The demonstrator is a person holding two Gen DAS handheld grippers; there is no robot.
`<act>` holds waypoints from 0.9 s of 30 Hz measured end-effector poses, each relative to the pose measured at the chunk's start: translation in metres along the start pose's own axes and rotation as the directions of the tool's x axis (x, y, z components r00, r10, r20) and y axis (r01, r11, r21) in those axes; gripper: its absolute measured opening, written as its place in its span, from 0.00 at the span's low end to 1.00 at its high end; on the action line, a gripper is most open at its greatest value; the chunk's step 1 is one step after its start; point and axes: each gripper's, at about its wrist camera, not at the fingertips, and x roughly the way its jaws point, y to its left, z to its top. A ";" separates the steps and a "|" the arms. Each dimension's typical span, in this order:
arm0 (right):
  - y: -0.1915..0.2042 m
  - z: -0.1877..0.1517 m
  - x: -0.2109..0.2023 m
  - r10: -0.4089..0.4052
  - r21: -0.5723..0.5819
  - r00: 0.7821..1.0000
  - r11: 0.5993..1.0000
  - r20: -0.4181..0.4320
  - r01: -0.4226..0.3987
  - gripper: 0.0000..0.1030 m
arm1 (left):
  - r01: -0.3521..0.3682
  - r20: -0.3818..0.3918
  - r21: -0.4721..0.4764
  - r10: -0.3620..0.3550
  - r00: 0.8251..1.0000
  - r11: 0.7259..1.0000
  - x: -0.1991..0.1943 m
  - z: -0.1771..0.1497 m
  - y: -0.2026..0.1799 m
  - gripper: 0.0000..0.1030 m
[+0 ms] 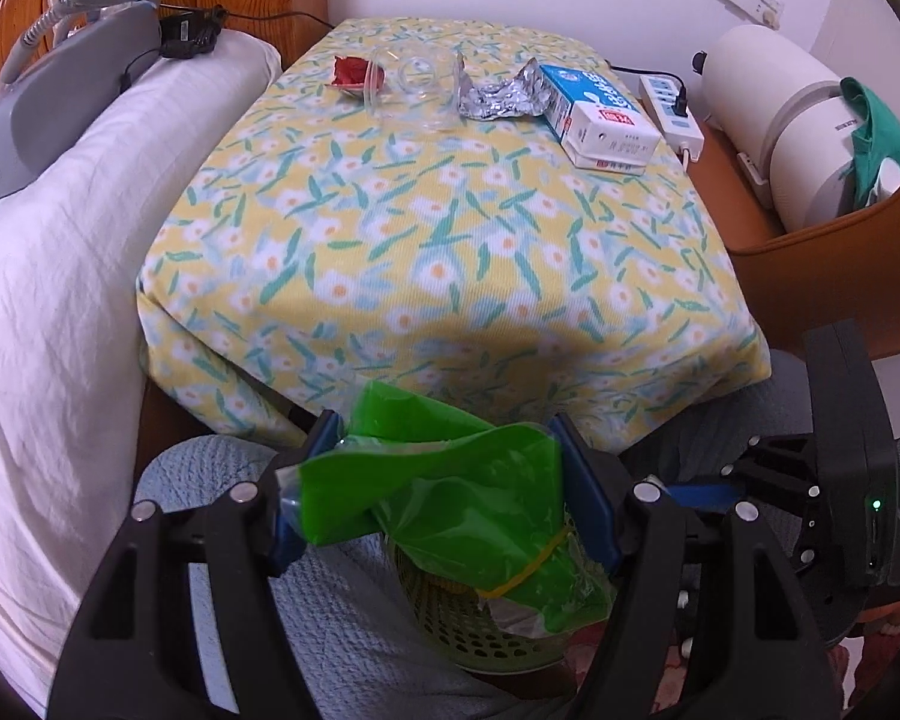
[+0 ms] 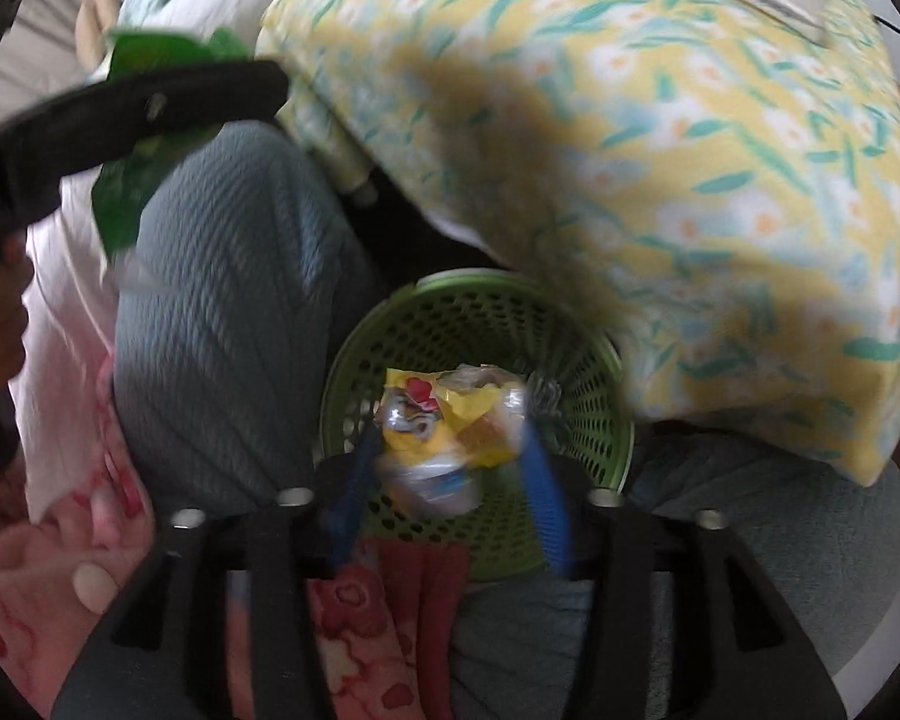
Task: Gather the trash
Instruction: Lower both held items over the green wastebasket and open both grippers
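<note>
My left gripper (image 1: 444, 450) is shut on a crumpled green plastic bag (image 1: 450, 504) with a yellow rubber band, which hangs above the green mesh basket (image 1: 486, 642). In the right wrist view my right gripper (image 2: 450, 468) points down into the same basket (image 2: 594, 360). Its blue fingers (image 2: 546, 498) stand apart, with a blurred yellow snack wrapper (image 2: 444, 420) between them. On the flowered tablecloth (image 1: 450, 228) lie a red wrapper (image 1: 354, 72), a clear plastic cup (image 1: 420, 87), crumpled foil (image 1: 498, 99) and a blue-and-white carton (image 1: 594, 114).
The basket stands on the floor between a person's knees in blue-grey trousers (image 2: 222, 300), under the table's front edge. A white pillow (image 1: 60, 240) lies to the left. A power strip (image 1: 672, 108) and a white cylinder appliance (image 1: 774, 120) sit at the right.
</note>
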 end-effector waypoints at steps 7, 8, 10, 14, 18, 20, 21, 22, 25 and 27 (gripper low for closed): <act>0.007 -0.007 -0.022 0.020 -0.013 0.998 1.000 0.066 -0.019 0.92 | 0.004 -0.013 0.009 -0.003 1.000 1.000 0.002 -0.009 0.000 0.65; 0.004 -0.006 -0.024 0.017 -0.011 0.997 1.000 0.075 -0.016 0.93 | 0.004 -0.016 0.011 -0.003 1.000 1.000 0.003 -0.010 0.000 0.65; 0.002 -0.005 -0.033 -0.001 -0.006 0.995 1.000 0.102 0.002 0.93 | 0.006 -0.021 0.017 -0.006 1.000 1.000 0.004 -0.011 -0.001 0.65; -0.008 -0.002 -0.050 -0.038 0.010 0.988 0.999 0.152 0.037 0.94 | 0.013 -0.033 0.041 -0.012 0.999 0.999 0.007 -0.016 -0.005 0.65; -0.019 0.000 -0.062 -0.057 0.019 0.980 0.998 0.188 0.055 0.94 | 0.043 -0.069 0.072 -0.038 0.997 0.996 0.014 -0.023 -0.010 0.65; -0.026 -0.001 -0.066 -0.066 0.025 0.977 0.998 0.200 0.063 0.94 | 0.062 -0.095 0.088 -0.054 0.994 0.994 0.020 -0.027 -0.014 0.65; -0.029 -0.001 -0.069 -0.070 0.029 0.977 0.997 0.203 0.065 0.94 | 0.073 -0.109 0.096 -0.062 0.992 0.993 0.022 -0.030 -0.017 0.65; -0.032 -0.002 -0.071 -0.075 0.037 0.975 0.997 0.207 0.068 0.94 | 0.082 -0.119 0.103 -0.070 0.991 0.991 0.024 -0.032 -0.019 0.65; -0.040 -0.002 -0.075 -0.077 0.049 0.975 0.996 0.208 0.068 0.94 | 0.117 -0.148 0.117 -0.099 0.984 0.986 0.028 -0.037 -0.025 0.67; -0.045 -0.002 -0.078 -0.074 0.061 0.974 0.996 0.216 0.063 0.94 | 0.129 -0.160 0.126 -0.109 0.981 0.984 0.029 -0.038 -0.028 0.72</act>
